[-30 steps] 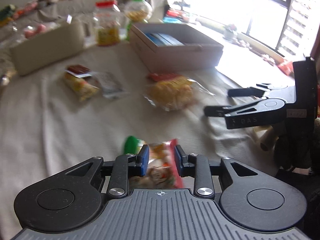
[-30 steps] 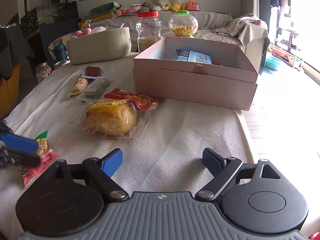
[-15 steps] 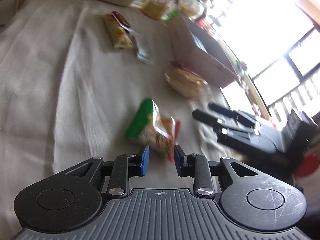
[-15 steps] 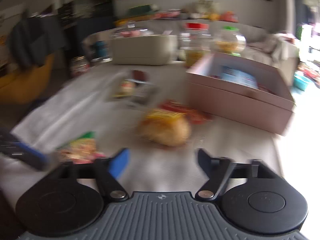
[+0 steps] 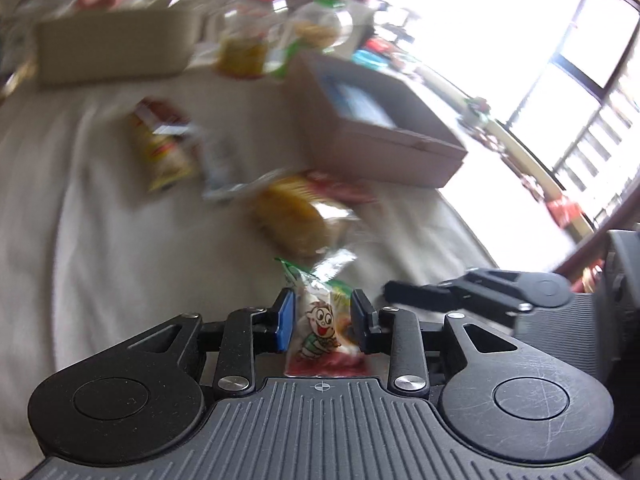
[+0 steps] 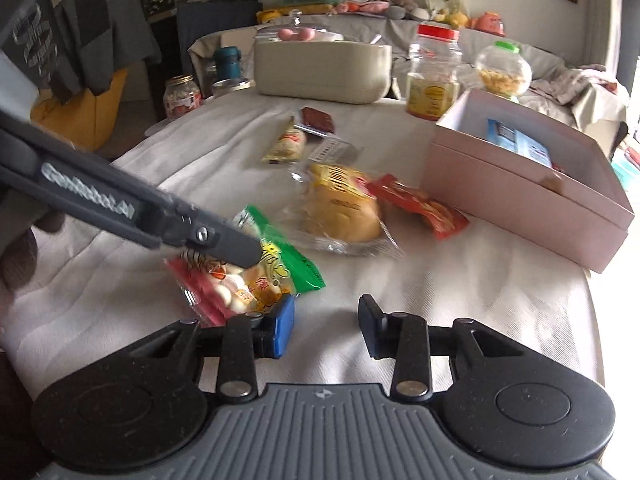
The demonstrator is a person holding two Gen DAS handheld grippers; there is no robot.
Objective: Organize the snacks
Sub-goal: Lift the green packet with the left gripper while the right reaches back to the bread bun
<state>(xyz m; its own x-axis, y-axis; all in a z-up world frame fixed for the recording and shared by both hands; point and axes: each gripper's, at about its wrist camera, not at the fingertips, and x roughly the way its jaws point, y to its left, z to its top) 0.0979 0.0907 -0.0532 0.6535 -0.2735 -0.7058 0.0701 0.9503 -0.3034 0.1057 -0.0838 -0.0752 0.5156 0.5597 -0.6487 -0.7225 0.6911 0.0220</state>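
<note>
My left gripper (image 5: 322, 322) is shut on a small green, yellow and red cartoon candy packet (image 5: 320, 326), held above the white cloth; the packet also shows in the right wrist view (image 6: 256, 276) under the left gripper's finger (image 6: 224, 242). My right gripper (image 6: 326, 330) is open and empty just right of the packet. A wrapped bun (image 6: 340, 208), a red packet (image 6: 420, 208), a yellow snack stick (image 6: 286, 146) and a dark bar (image 6: 318, 120) lie on the cloth. The open pink box (image 6: 520, 188) holds a blue packet (image 6: 516, 142).
Behind stand a beige container (image 6: 320, 72), a red-lidded jar (image 6: 434, 76) and a round green-lidded jar (image 6: 504, 72). Small jars (image 6: 182, 98) sit at the table's far left corner. The cloth's right edge drops off near the box, by a bright window (image 5: 540, 40).
The left gripper has closed on the candy packet and lifted it from the cloth. The right gripper has swung left, close beside the packet.
</note>
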